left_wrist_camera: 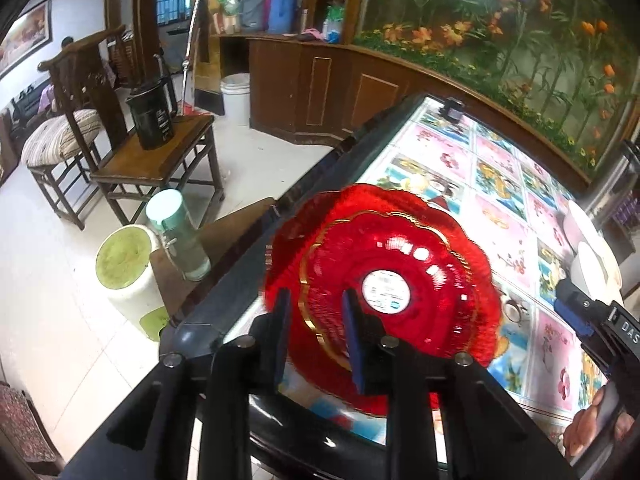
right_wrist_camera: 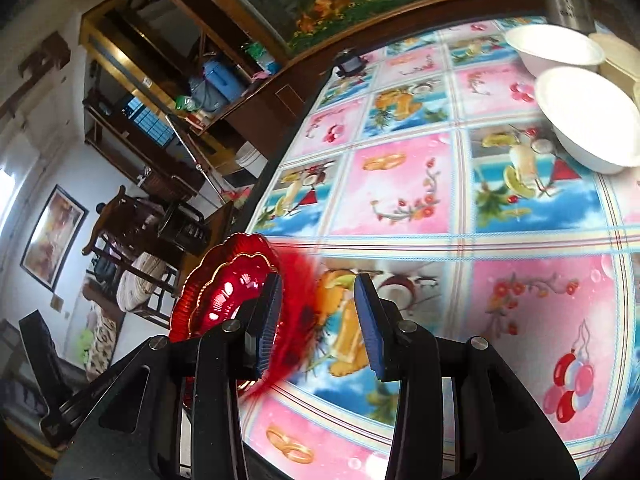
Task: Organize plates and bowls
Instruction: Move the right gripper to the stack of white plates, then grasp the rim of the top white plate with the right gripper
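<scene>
Glossy red scalloped plate, gold-ringed, lies just beyond the left claw, whose jaws stand narrowly apart, empty; right claw likewise

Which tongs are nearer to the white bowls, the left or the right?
Right. In the left wrist view the right tongs reach next to the white bowls. The left tongs are over the red plate, across the table.

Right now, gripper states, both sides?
Left gripper: jaws apart over the near rim of the red plate, pads not pressing it; open.
Right gripper: open, holding nothing.
</scene>
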